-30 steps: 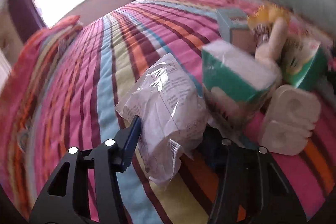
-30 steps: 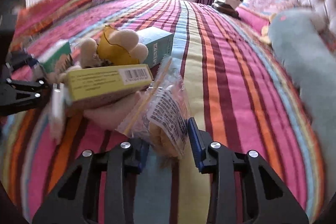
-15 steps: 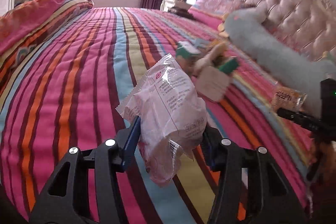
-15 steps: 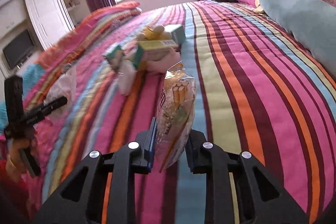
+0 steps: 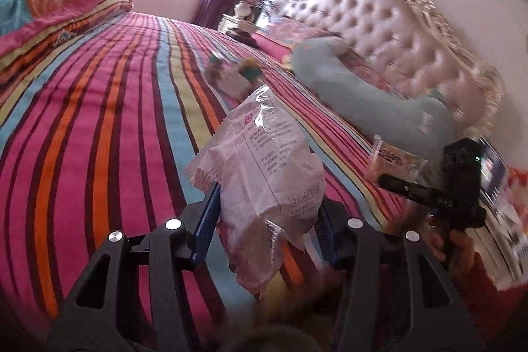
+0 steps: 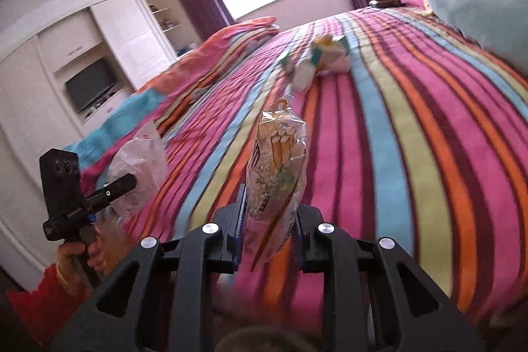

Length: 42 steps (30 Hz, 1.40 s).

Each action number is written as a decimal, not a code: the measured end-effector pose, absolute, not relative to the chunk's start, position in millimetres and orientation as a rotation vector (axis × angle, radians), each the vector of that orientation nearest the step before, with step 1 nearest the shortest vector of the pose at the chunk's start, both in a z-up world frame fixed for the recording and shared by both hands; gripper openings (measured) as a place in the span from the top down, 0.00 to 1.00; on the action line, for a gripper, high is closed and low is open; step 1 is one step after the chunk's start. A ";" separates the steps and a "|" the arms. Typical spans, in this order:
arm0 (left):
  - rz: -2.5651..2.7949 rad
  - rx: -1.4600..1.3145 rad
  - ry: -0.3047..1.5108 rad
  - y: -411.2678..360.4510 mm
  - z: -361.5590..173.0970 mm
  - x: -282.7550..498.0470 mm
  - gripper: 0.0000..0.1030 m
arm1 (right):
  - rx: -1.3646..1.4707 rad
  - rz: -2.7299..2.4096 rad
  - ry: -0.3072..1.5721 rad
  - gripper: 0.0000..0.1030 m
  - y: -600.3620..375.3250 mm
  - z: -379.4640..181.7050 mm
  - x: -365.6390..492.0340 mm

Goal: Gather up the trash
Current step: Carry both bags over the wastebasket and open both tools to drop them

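My left gripper [image 5: 267,213] is shut on a crumpled white plastic wrapper [image 5: 264,167] with pink print, held up over the striped bedspread [image 5: 99,121]. My right gripper [image 6: 269,226] is shut on a clear snack bag [image 6: 277,167] with yellow and orange print. In the left wrist view the right gripper [image 5: 392,180] shows at the right edge with the snack bag [image 5: 392,160]. In the right wrist view the left gripper [image 6: 128,183] shows at the lower left with the white wrapper [image 6: 138,167]. A small pile of boxes and a plush toy [image 6: 316,58] lies far up the bed.
A long pale blue plush [image 5: 363,94] lies along the tufted headboard [image 5: 396,32]. A folded quilt [image 6: 214,55] sits at the bed's far side. White cupboards with a television [image 6: 89,84] line the wall. A person's hand in a red sleeve [image 6: 49,292] holds the left gripper.
Both grippers have pulled well back from the pile of boxes, each carrying its bag. The right jaws closed tighter on the snack bag. The pile now looks small and distant.
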<state>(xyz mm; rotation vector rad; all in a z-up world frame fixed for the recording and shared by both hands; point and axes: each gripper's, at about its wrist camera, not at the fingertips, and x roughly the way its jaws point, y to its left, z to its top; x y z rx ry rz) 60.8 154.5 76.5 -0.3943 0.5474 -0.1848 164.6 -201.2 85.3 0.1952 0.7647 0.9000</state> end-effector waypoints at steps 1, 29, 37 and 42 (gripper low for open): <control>-0.191 -0.390 0.555 145.3 74.3 43.2 0.50 | 0.209 0.903 0.779 0.78 -207.1 80.0 151.3; -0.262 -0.311 1.269 12.0 -146.1 -37.0 0.20 | -0.234 0.778 1.322 0.31 -155.9 -108.3 26.7; -0.265 -0.342 1.274 13.5 -146.8 -37.8 0.20 | -0.149 0.749 1.344 0.31 -157.2 -110.2 41.0; -0.254 -0.374 1.280 18.2 -153.0 -37.8 0.20 | -0.147 0.743 1.344 0.31 -167.1 -112.4 30.4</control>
